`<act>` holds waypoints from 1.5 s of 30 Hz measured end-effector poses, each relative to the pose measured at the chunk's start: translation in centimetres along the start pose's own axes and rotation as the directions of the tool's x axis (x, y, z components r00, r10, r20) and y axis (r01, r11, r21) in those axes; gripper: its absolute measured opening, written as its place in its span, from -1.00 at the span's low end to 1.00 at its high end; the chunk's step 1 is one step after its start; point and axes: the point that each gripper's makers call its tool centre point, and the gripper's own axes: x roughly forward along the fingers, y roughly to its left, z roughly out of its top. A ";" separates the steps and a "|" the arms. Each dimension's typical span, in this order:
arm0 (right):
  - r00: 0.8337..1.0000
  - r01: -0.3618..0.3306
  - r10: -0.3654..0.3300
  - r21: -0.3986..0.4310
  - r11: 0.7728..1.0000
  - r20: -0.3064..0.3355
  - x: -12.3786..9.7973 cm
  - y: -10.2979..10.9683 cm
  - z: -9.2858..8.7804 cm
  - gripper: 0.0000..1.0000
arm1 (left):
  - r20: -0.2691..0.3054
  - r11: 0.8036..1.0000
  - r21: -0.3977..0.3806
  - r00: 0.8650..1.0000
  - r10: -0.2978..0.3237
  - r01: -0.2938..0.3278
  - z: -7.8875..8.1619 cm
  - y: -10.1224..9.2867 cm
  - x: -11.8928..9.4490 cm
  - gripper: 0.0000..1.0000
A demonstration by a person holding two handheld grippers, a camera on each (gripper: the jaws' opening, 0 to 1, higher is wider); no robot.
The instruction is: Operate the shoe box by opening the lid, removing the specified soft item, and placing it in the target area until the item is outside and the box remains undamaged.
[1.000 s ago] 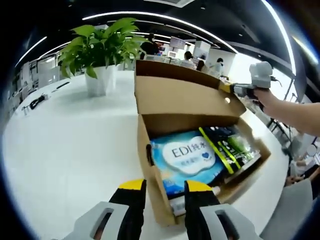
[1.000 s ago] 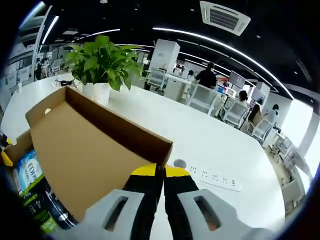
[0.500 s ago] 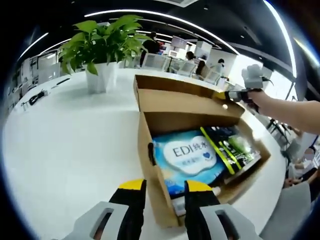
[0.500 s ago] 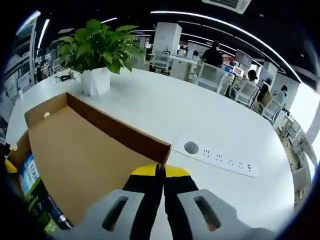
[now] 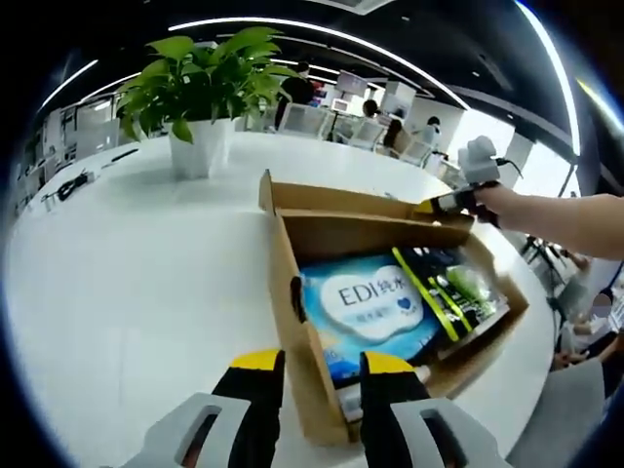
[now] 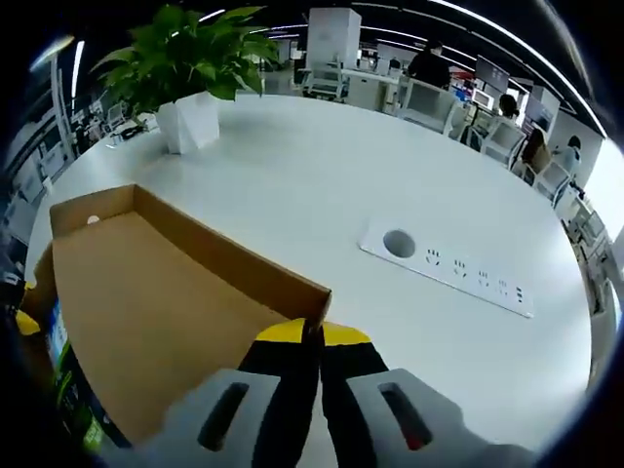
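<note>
- While the shoe box (image 5: 390,322) stands open on the white table (image 5: 136,292), we hold our left gripper (image 5: 314,363) at its near corner, jaws a narrow gap apart with the box's side wall (image 5: 292,312) rising between them; whether the pads press that wall we cannot tell.
- Just ahead of those jaws, inside the box, lies the blue soft pack (image 5: 366,307) with its white label, and to its right, touching it, a dark packet with green print (image 5: 453,288).
- Beyond the packs, the lid (image 5: 341,200) is folded back past the far wall, and our right gripper (image 5: 444,203) meets its far right corner, held by a hand (image 5: 497,200).
- Seen from the right gripper (image 6: 312,336), the jaws are closed on the lid's (image 6: 146,302) rim at the corner, the brown inner face spreading to the left of the tips.
- Ahead and to the right of those tips, a white power strip (image 6: 448,273) lies flat on the table (image 6: 292,166).
- Far ahead to the left, a potted plant (image 6: 185,68) stands in its white pot, well apart from the box.
</note>
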 end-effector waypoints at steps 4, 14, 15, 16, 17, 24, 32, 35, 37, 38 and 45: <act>1.000 -0.007 0.007 0.030 1.000 -0.017 0.2 0.0 -0.4 -0.97 | -0.001 1.000 -0.005 1.000 0.001 -0.001 0.0 0.1 0.1 -0.38; 1.000 0.003 -0.003 0.019 1.000 -0.013 0.8 -0.4 -0.1 -0.93 | -0.003 1.000 -0.004 1.000 -0.001 0.001 0.0 -0.1 0.1 -0.39; 1.000 0.008 -0.008 0.010 1.000 -0.011 0.7 -0.3 -0.1 -0.91 | -0.003 1.000 -0.002 1.000 0.000 0.000 0.0 0.0 0.1 -0.38; 1.000 0.011 -0.011 -0.002 1.000 -0.007 0.5 -0.2 0.0 -0.90 | -0.002 1.000 0.002 1.000 0.001 -0.001 0.0 0.0 0.1 -0.38; 1.000 0.011 -0.011 -0.006 1.000 -0.003 0.5 -0.1 0.0 -0.87 | -0.003 1.000 0.003 1.000 0.002 -0.002 0.0 0.1 0.1 -0.37; 0.998 0.044 -0.042 -0.044 0.998 0.048 0.1 -1.0 1.3 -0.73 | 0.001 1.000 0.003 1.000 0.013 -0.013 0.2 0.4 -0.2 -0.30; 0.990 0.098 -0.087 -0.100 0.990 0.113 -2.7 -1.2 2.3 -0.74 | -0.002 0.999 0.038 1.000 0.029 -0.028 0.6 0.4 -1.1 -0.27; 0.990 0.091 -0.078 -0.103 0.990 0.121 -3.8 -0.8 2.2 -0.73 | 0.003 0.998 0.050 1.000 0.028 -0.029 0.9 0.1 -1.4 -0.26; 0.988 0.099 -0.081 -0.141 0.985 0.129 -4.7 -0.5 2.0 -0.72 | 0.006 0.998 0.065 1.000 0.023 -0.024 1.0 -0.2 -1.6 -0.26; 0.989 0.093 -0.074 -0.145 0.985 0.129 -5.0 -0.3 1.9 -0.71 | 0.007 0.997 0.071 1.000 0.022 -0.022 1.1 -0.4 -1.8 -0.26; 0.990 0.052 -0.036 -0.118 0.992 0.140 -7.3 0.5 1.8 -0.53 | 0.028 0.995 0.098 1.000 0.003 -0.006 2.0 -1.7 -2.9 -0.26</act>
